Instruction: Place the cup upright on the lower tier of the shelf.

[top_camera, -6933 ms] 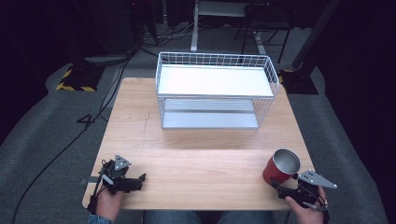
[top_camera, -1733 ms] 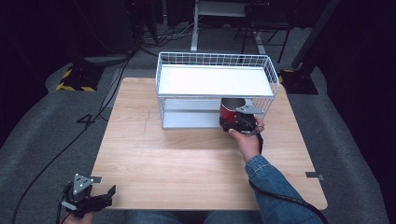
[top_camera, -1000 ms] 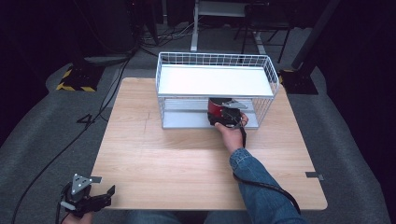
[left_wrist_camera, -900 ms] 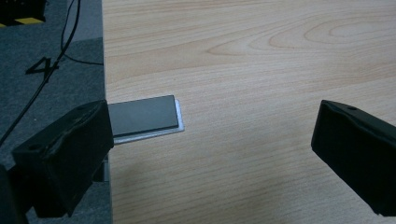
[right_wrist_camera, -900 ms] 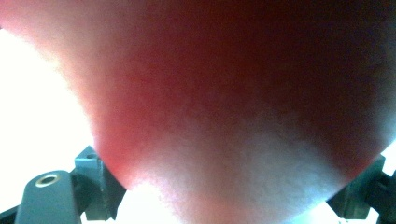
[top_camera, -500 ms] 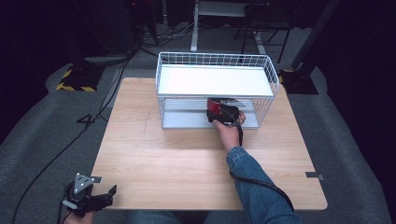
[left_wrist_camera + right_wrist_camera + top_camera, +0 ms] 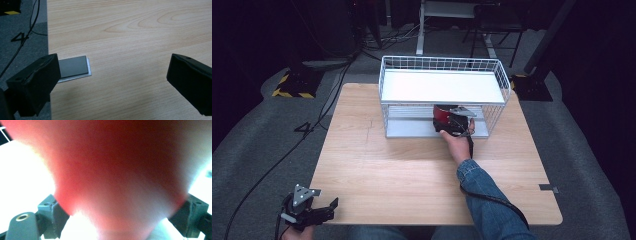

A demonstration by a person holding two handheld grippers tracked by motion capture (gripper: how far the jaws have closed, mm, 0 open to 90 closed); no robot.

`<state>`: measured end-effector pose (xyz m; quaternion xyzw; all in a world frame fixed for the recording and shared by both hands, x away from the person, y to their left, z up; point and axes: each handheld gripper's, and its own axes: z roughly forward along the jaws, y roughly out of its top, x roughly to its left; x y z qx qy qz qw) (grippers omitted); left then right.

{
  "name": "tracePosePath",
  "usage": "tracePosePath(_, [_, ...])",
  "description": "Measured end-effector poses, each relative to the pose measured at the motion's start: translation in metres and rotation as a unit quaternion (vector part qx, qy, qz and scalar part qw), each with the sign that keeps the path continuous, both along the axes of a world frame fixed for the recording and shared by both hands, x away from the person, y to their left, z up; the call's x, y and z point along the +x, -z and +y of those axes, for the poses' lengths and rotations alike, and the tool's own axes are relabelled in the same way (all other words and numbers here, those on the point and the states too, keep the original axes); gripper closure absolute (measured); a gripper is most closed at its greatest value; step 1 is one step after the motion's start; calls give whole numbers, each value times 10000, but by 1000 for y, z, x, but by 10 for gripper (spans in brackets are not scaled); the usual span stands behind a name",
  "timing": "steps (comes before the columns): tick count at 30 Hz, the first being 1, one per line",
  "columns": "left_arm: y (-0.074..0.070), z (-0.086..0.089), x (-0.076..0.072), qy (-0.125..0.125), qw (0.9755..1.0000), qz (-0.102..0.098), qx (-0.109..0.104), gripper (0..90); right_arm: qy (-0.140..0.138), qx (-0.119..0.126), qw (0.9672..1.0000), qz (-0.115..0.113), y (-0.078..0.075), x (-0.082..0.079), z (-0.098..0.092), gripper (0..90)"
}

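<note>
Since half a second ago my right gripper [image 7: 451,121] has barely shifted, the red cup [image 7: 443,114] with it at the open front of the rack's [image 7: 442,87] lower shelf. Table [image 7: 412,165] first: the rack stands at its far side. My right jaws press on the cup's sides [image 7: 120,170]. My left gripper [image 7: 309,212] hovers well short of the rack, off the table's near left corner, jaws spread wide and empty above a grey pad [image 7: 73,66].

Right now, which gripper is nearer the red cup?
Right. The right gripper is clamped on the red cup at the wire rack's lower shelf. The left gripper hangs open at the table's near-left corner, far away.
</note>
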<state>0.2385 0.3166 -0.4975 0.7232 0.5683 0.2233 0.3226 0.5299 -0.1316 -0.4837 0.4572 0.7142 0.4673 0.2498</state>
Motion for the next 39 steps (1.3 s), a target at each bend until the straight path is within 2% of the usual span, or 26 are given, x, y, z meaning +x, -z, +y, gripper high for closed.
tracePosePath(11, [-2, -8, 6, 126, 9999, -10, 24, 0, -48, 95, 9999, 134, -7, -22, -11, 155])
tracePosePath(12, [-2, -9, 7, 140, 9999, -5, 21, 0, -124, 90, 9998, 113, -11, -29, -15, 156])
tracePosePath(15, [-3, -11, 9, 168, 9999, -28, 30, 0, -242, 49, 9997, 57, -17, -37, -20, 156])
tracePosePath(20, [-3, -13, 11, 213, 9998, -37, 43, 0, -330, 133, 9994, 35, -29, -49, -29, 156])
tracePosePath(23, [-3, -17, 15, 268, 9996, -26, 48, 0, -481, 224, 9986, 67, -37, -62, -39, 156])
tracePosePath(26, [-3, -19, 17, 303, 9995, -17, 54, 0, -516, 312, 9981, 81, -44, -72, -48, 156])
tracePosePath(28, [-3, -19, 17, 330, 9994, -17, 55, 0, -550, 308, 9980, 58, -46, -74, -51, 156])
tracePosePath(29, [-3, -20, 19, 348, 9994, -21, 49, 0, -577, 313, 9978, 60, -52, -81, -59, 156])
tracePosePath(38, [-2, -24, 23, 457, 9989, 25, 31, 0, -657, 210, 9976, 7, -68, -104, -93, 156])
tracePosePath(39, [-2, -26, 24, 494, 9988, 12, 57, 0, -697, 209, 9973, 23, -70, -109, -102, 155])
